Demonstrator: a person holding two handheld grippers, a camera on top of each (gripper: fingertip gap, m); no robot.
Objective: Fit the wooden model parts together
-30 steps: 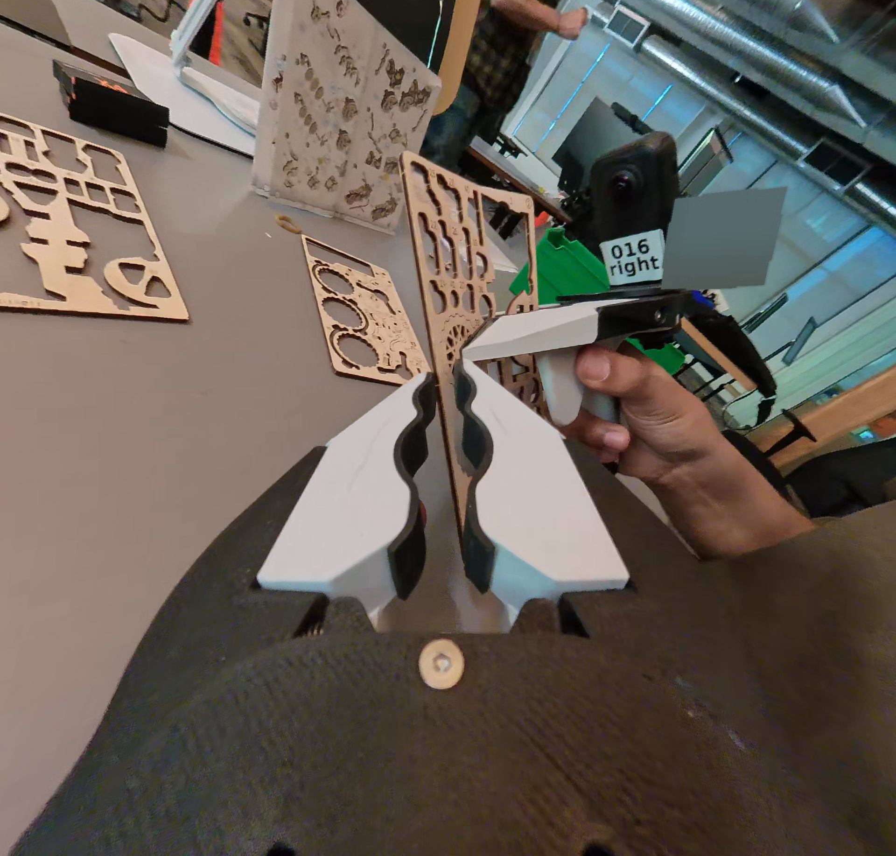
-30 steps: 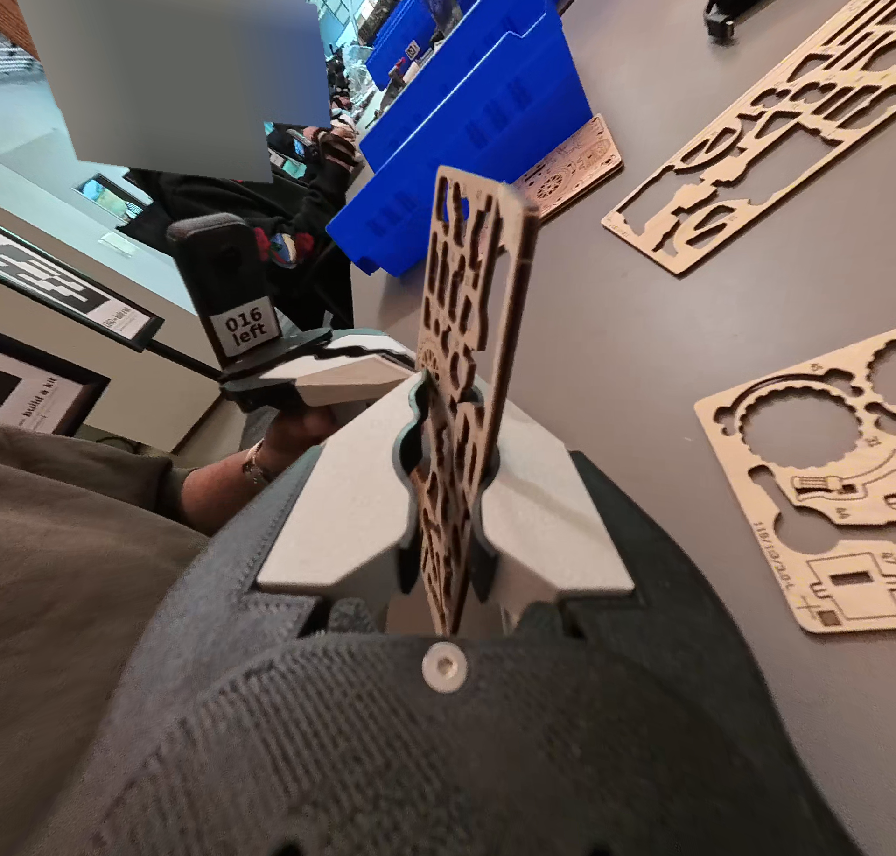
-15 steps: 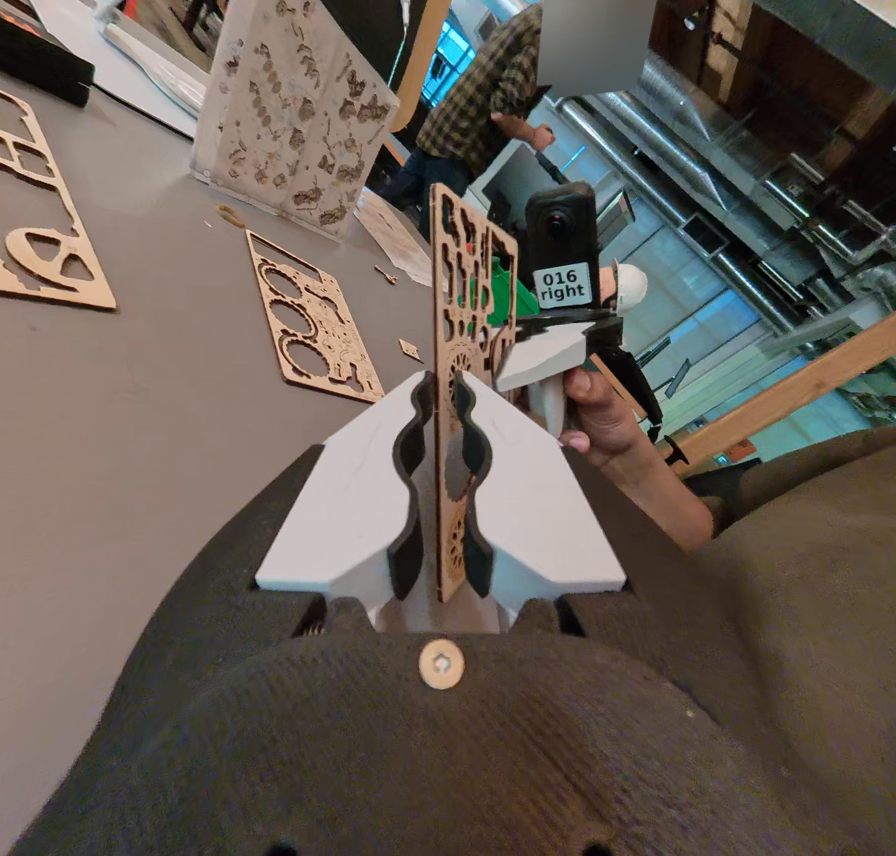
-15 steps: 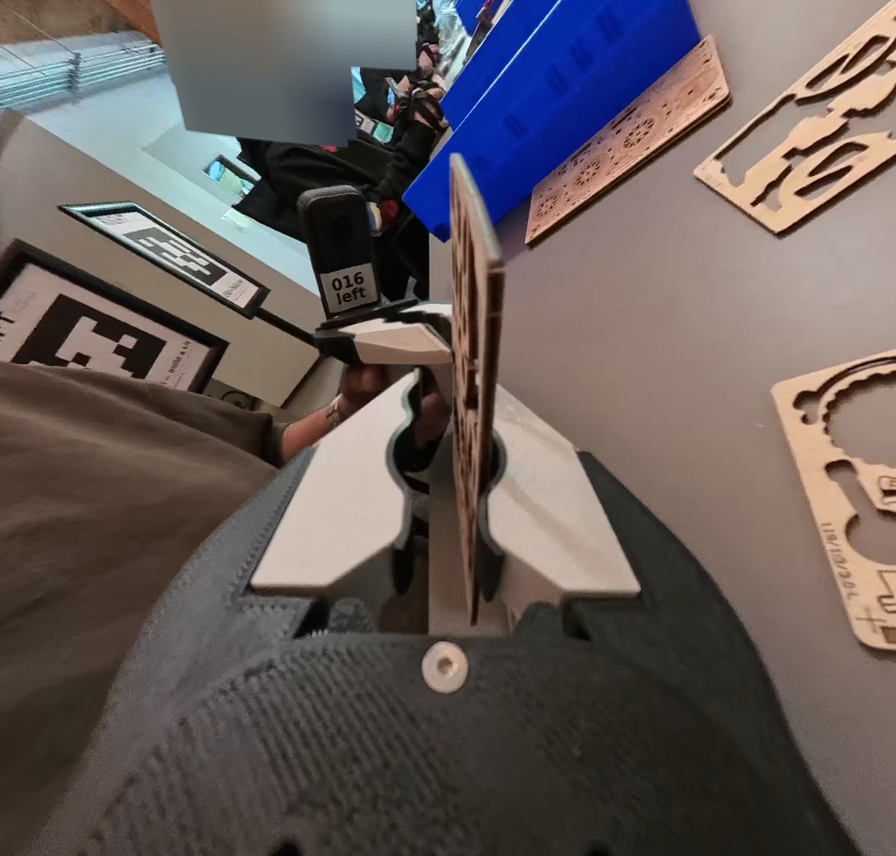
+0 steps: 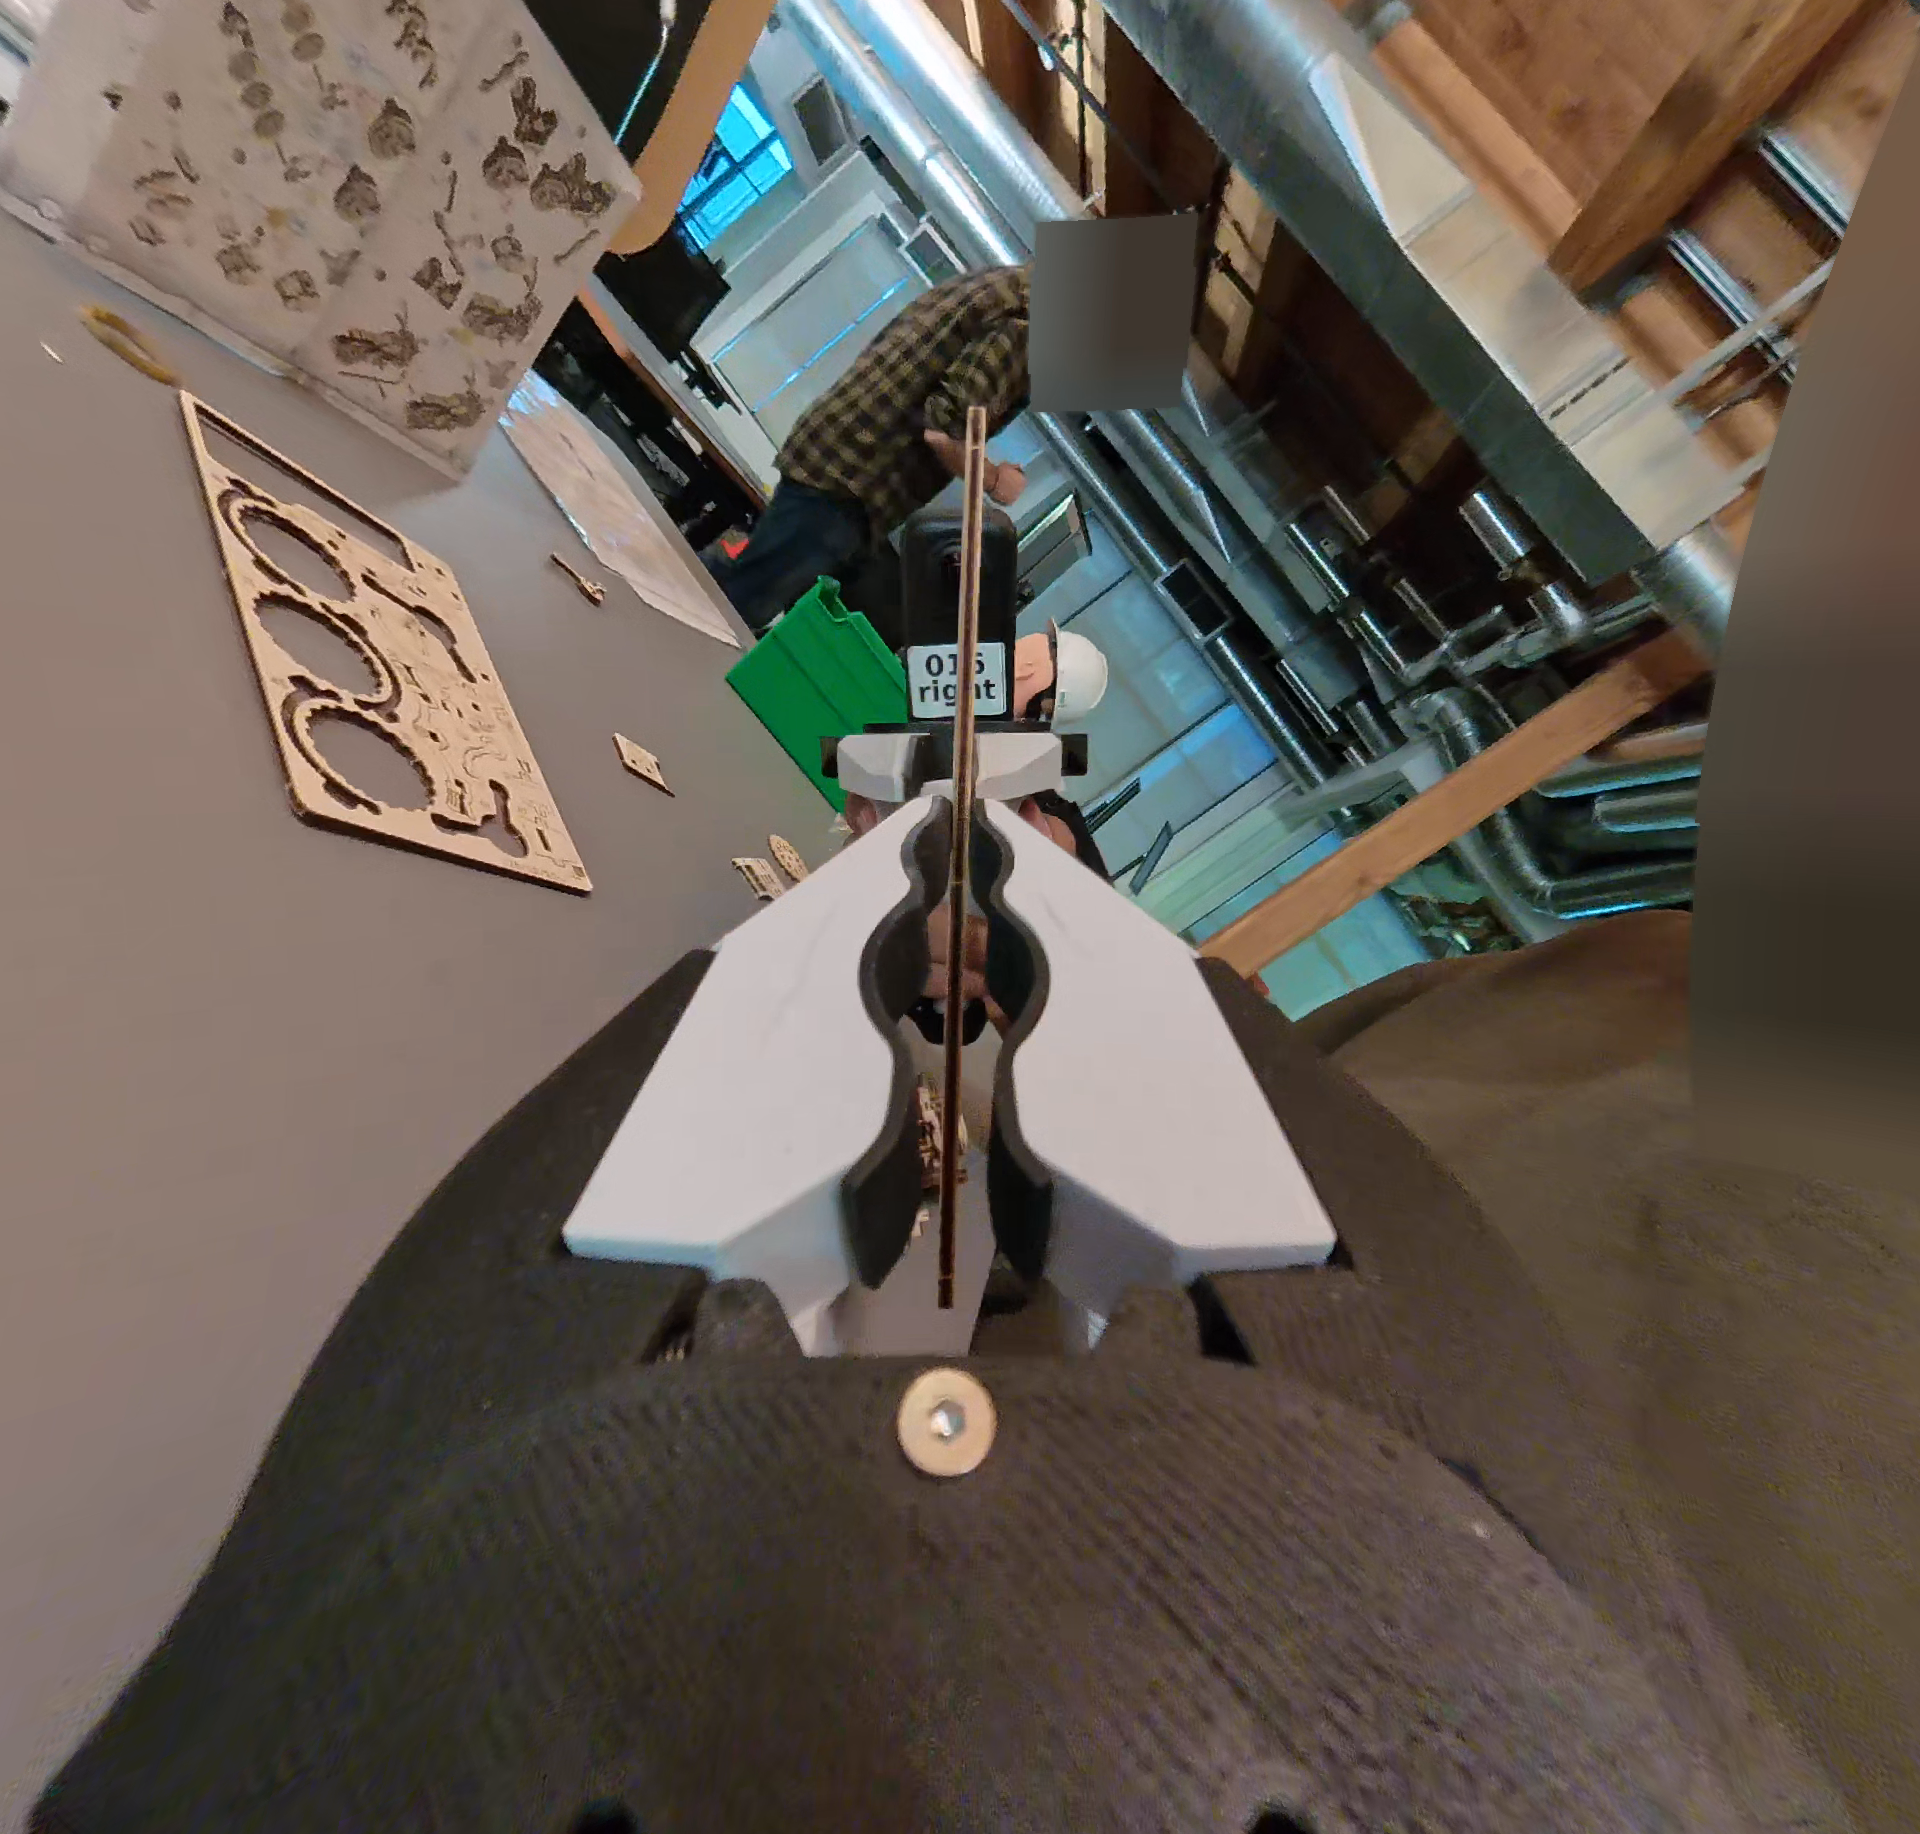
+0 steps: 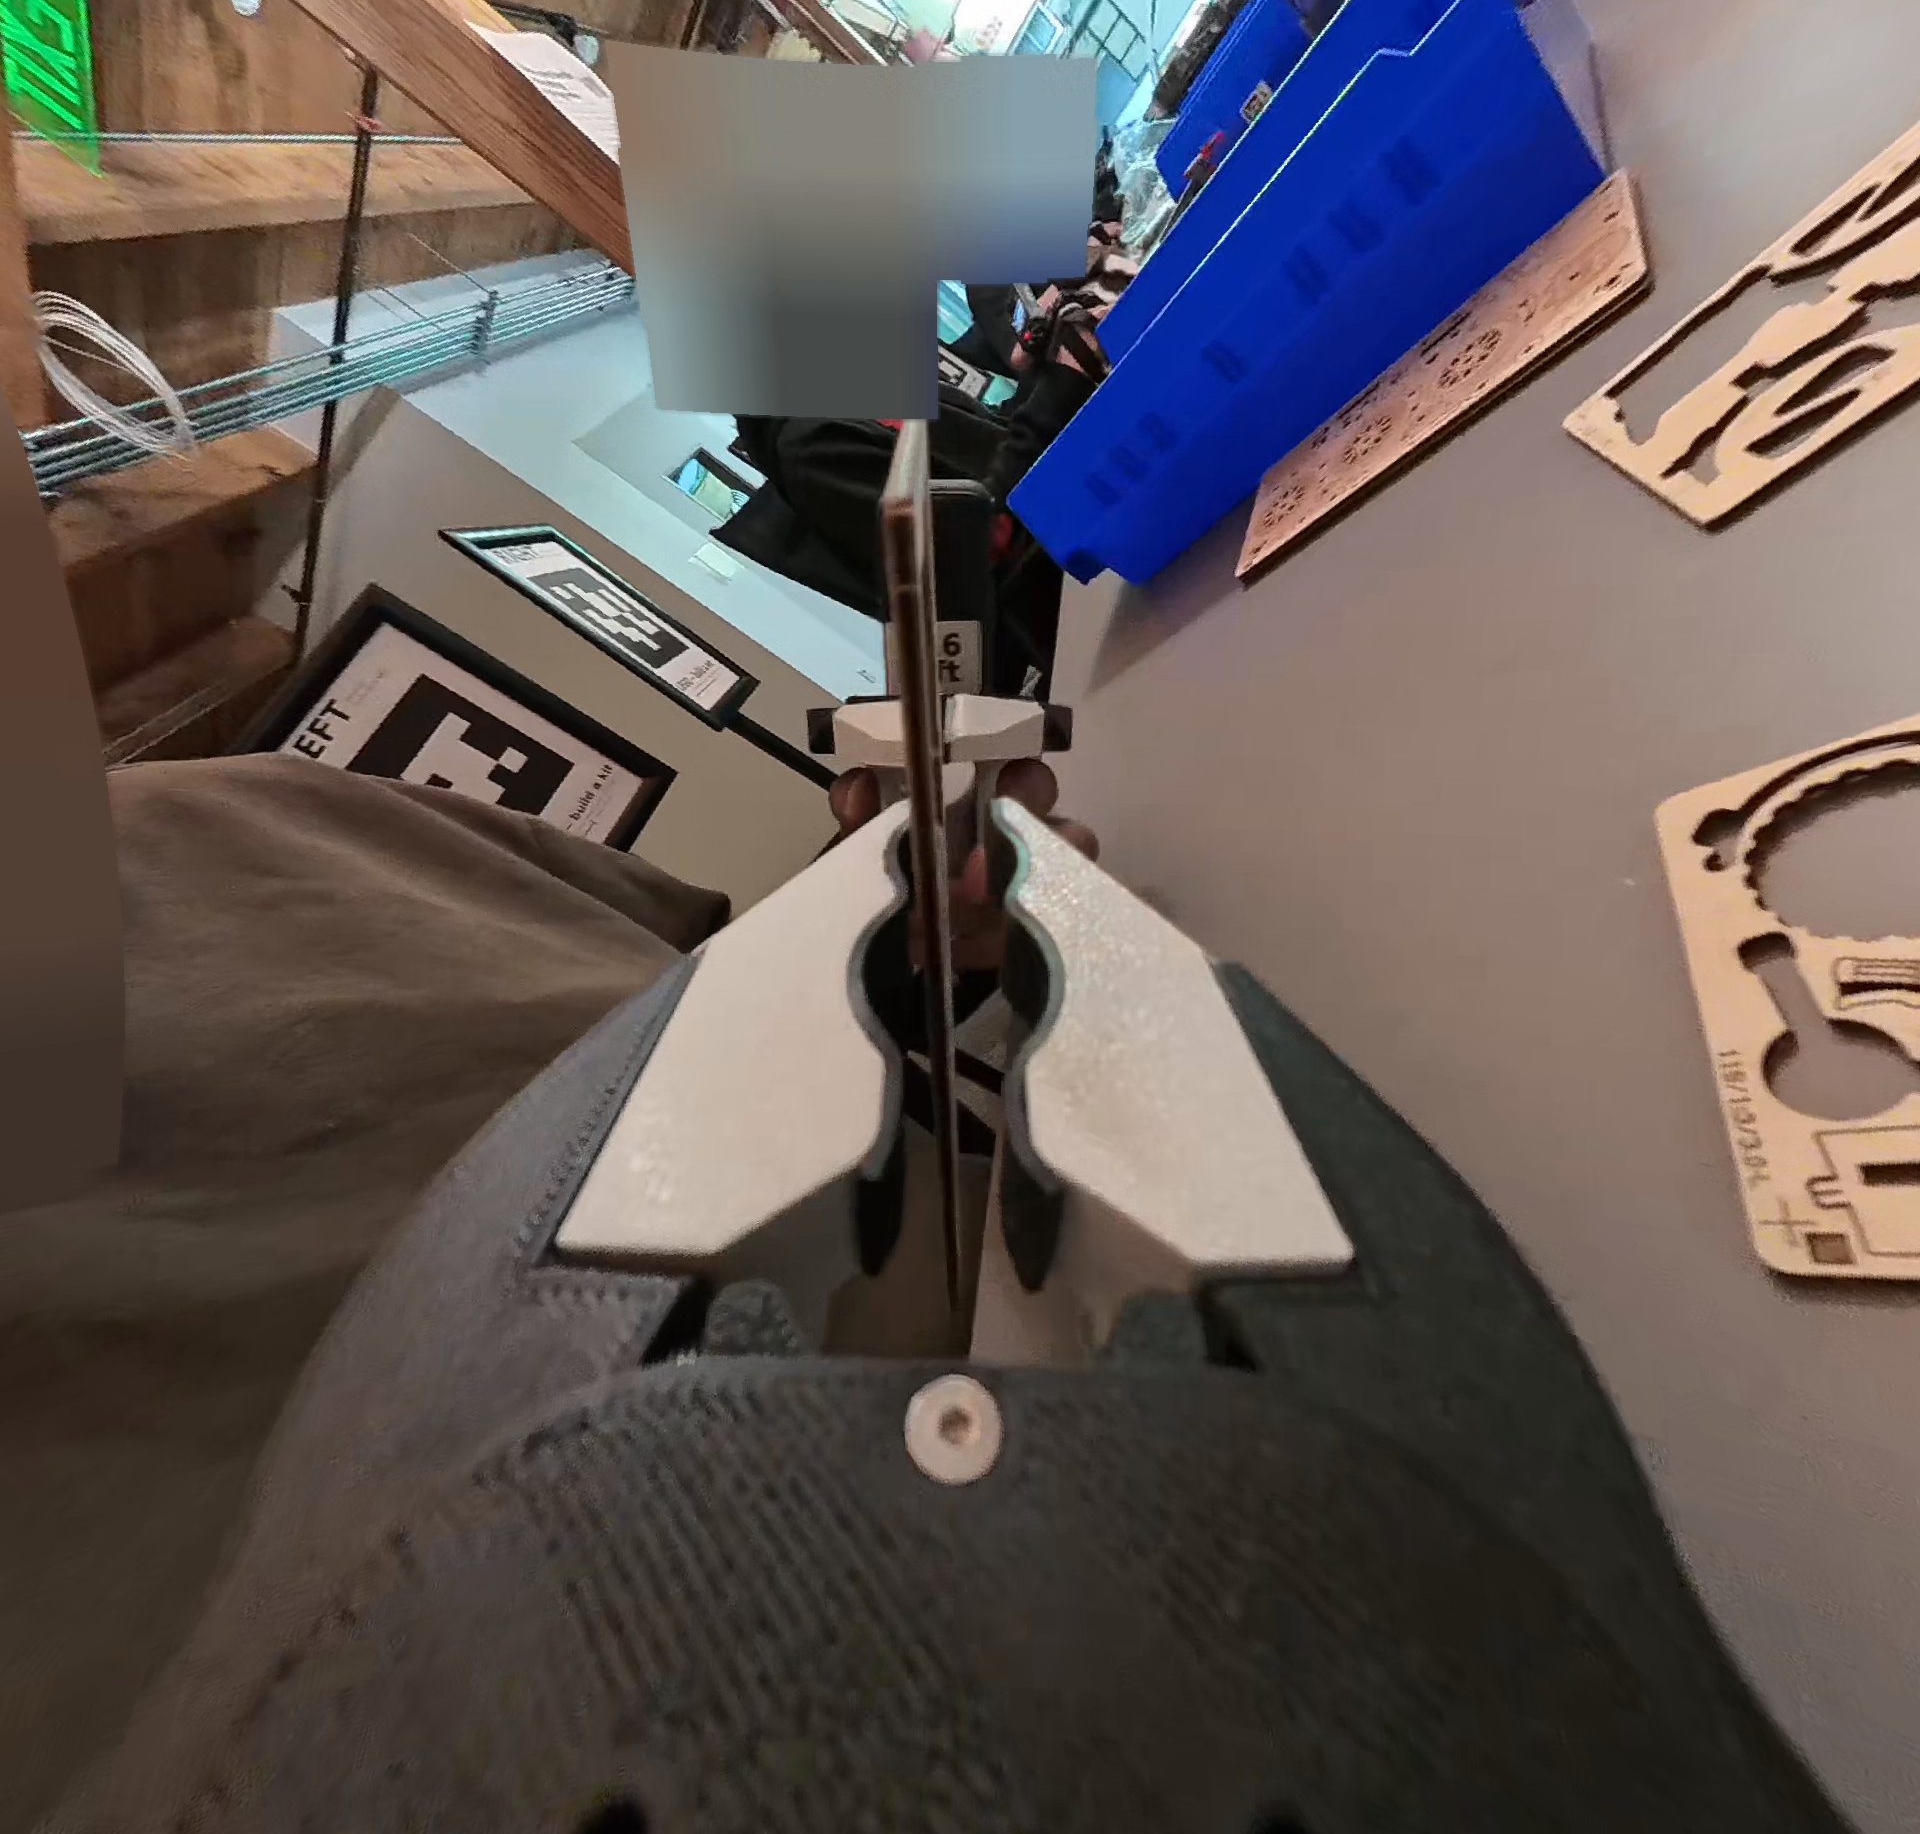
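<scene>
A thin laser-cut wooden sheet [image 5: 968, 579] stands upright above the grey table, seen edge-on. My left gripper [image 5: 954, 813] is shut on its lower edge, with both black pads against the wood. In the right wrist view the same sheet [image 6: 912, 621] runs between the fingers of my right gripper [image 6: 948, 828]. It lies against the left pad, and a gap shows on the right side. The two grippers face each other across the sheet. The right gripper [image 5: 958, 761] shows beyond the sheet in the left wrist view. The left gripper [image 6: 940, 730] shows beyond it in the right wrist view.
On the table lie a wooden frame with round cut-outs [image 5: 384, 662], small loose wooden pieces [image 5: 641, 758] and a white printed sheet [image 5: 312, 153]. A green bin [image 5: 821, 672] stands off the table edge. Blue bins [image 6: 1330, 298] and more wooden sheets [image 6: 1455, 361] [image 6: 1808, 1005] are on the right. The grippers are tip to tip, or close to it.
The sheet has turned from showing its face to edge-on in both views. My left gripper has shut on it. My right gripper, shut on it a second ago, has opened.
</scene>
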